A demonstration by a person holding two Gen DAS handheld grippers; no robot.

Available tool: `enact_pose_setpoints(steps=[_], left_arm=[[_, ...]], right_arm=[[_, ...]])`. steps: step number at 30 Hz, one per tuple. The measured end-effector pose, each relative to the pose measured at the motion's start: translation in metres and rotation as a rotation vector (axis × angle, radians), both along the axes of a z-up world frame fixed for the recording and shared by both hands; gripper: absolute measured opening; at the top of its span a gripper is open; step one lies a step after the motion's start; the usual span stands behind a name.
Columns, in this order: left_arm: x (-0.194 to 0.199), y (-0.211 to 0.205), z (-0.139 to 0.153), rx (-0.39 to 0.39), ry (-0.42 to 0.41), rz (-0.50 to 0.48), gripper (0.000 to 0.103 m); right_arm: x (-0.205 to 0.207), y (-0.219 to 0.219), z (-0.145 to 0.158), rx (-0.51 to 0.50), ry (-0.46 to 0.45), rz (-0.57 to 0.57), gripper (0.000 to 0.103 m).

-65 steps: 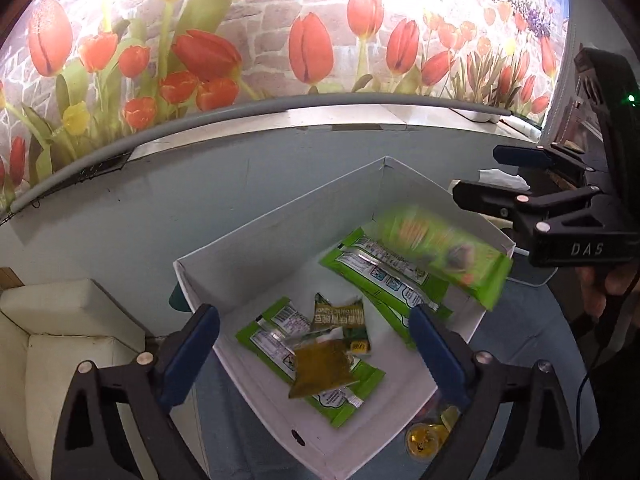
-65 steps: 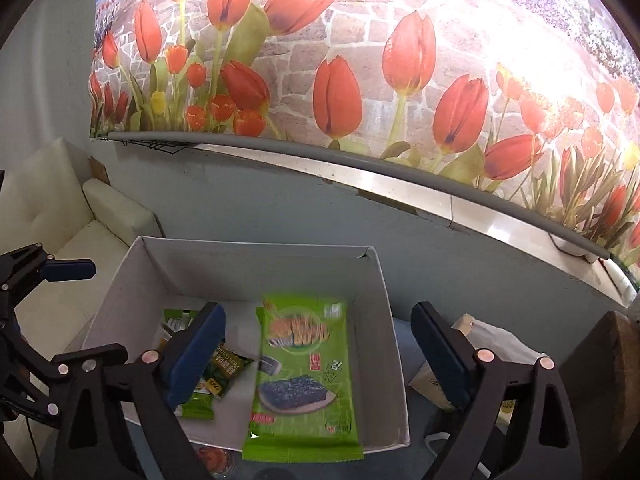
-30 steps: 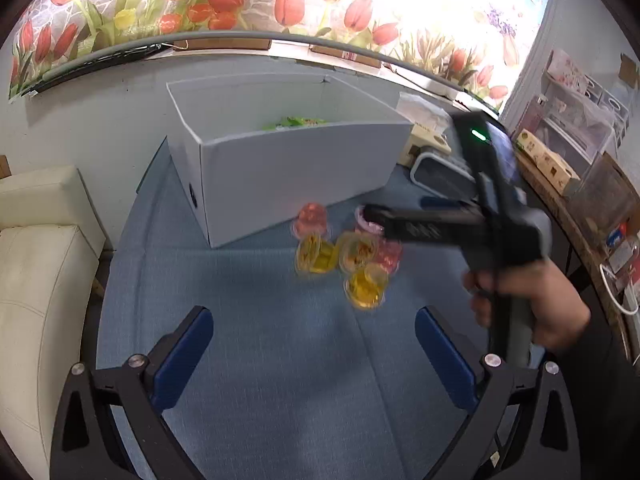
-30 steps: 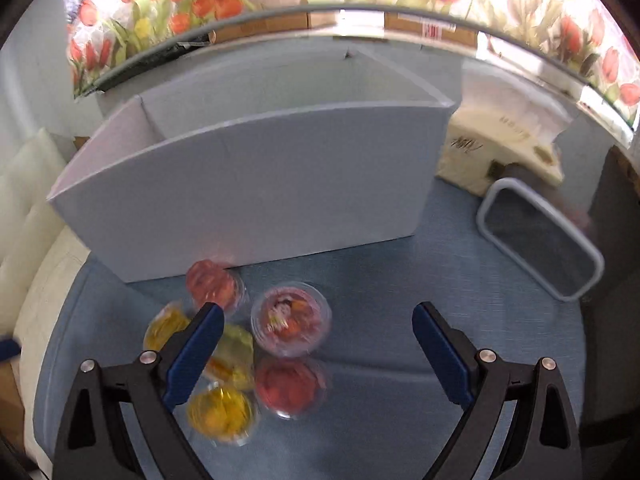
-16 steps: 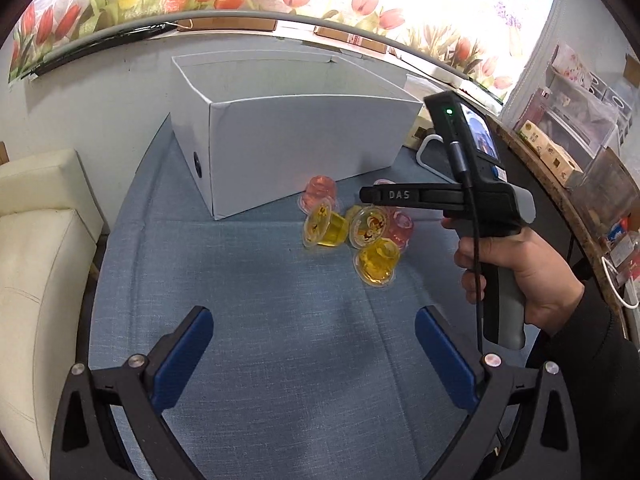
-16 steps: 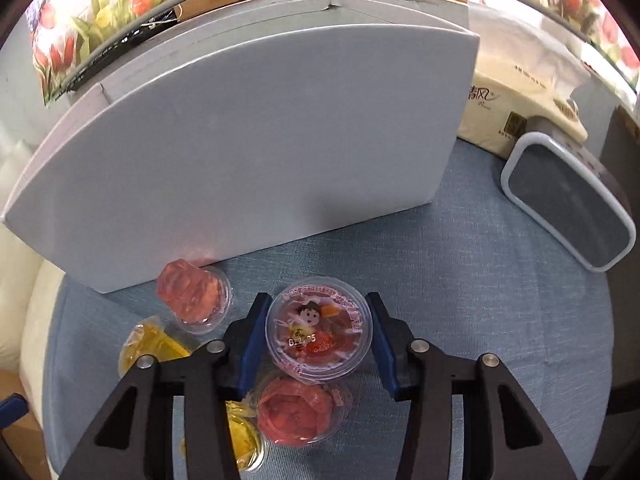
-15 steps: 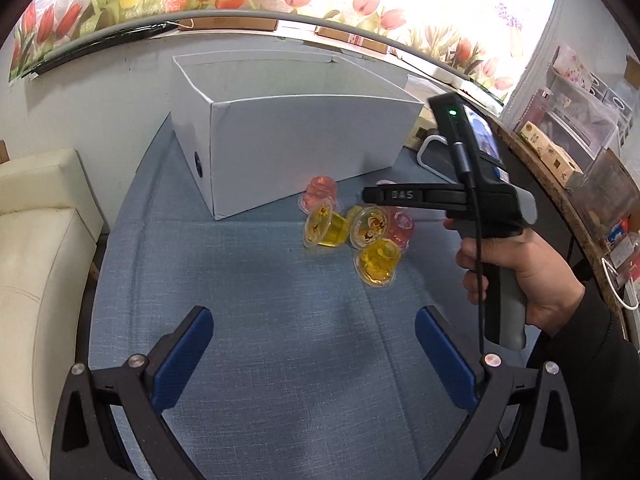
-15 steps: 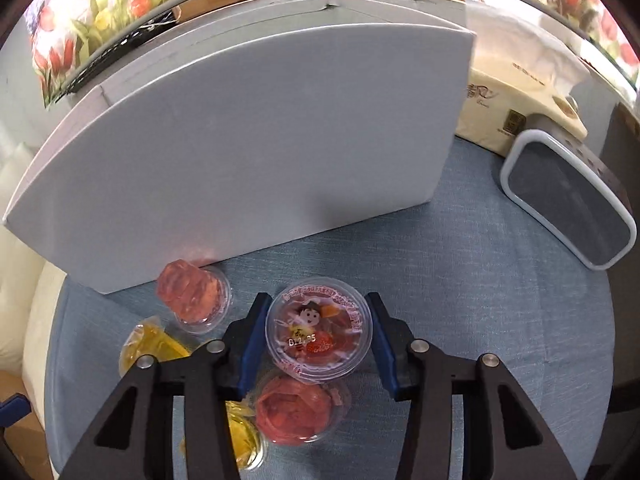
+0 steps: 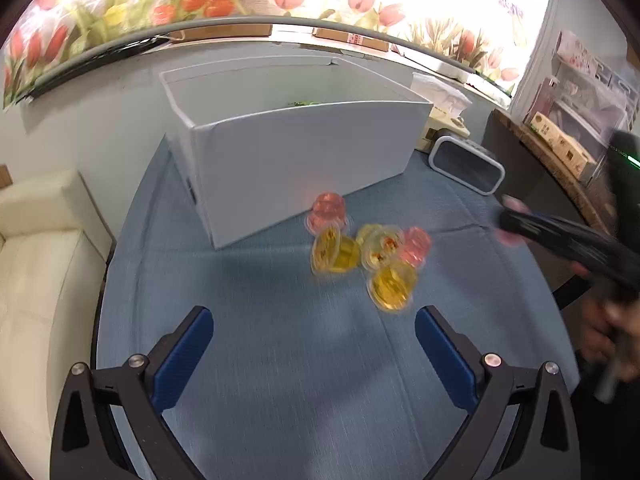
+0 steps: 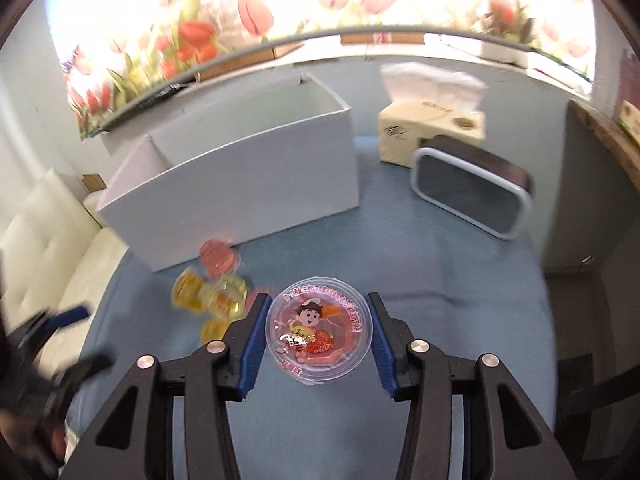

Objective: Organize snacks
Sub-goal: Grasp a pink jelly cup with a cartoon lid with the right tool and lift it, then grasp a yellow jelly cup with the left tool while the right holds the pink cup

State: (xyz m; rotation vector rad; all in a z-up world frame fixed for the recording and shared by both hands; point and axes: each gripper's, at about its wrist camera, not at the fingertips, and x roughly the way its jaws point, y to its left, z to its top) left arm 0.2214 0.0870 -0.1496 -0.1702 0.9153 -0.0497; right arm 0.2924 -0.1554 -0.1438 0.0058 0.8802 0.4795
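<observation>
At lower centre, the right gripper (image 10: 318, 334) clamps its jaws on a clear jelly cup (image 10: 319, 331), its red lid printed with a cartoon child, above the blue surface (image 10: 440, 280). The left gripper (image 9: 314, 354) gapes wide, empty.

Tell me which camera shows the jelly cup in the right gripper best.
The right wrist view: the jelly cup sits sharp and centred, clamped between the right gripper's blue pads, printed lid facing the lens. The left wrist view catches only a blurred pink smear at that gripper's tip.
</observation>
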Motion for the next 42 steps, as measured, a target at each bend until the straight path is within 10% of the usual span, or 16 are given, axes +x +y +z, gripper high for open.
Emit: enact_pose_setpoints(steps=[14,22,42], left_arm=[[0.076,-0.018,-0.05,0.063,0.106,-0.061,0.099],[0.09,-0.032,-0.053,0.155,0.111,-0.086,0.048],[0.016,-0.013,-0.002,-0.025,-0.007,-0.057,0.033]], right_arm=[[-0.111,-0.08,0.016,0.099,0.025,-0.027,0.051],[-0.116,-0.076,0.017,0.101,0.004,-0.013,0.051],[-0.116,-0.051,0.032,0.13,-0.034,0.048,0.051]])
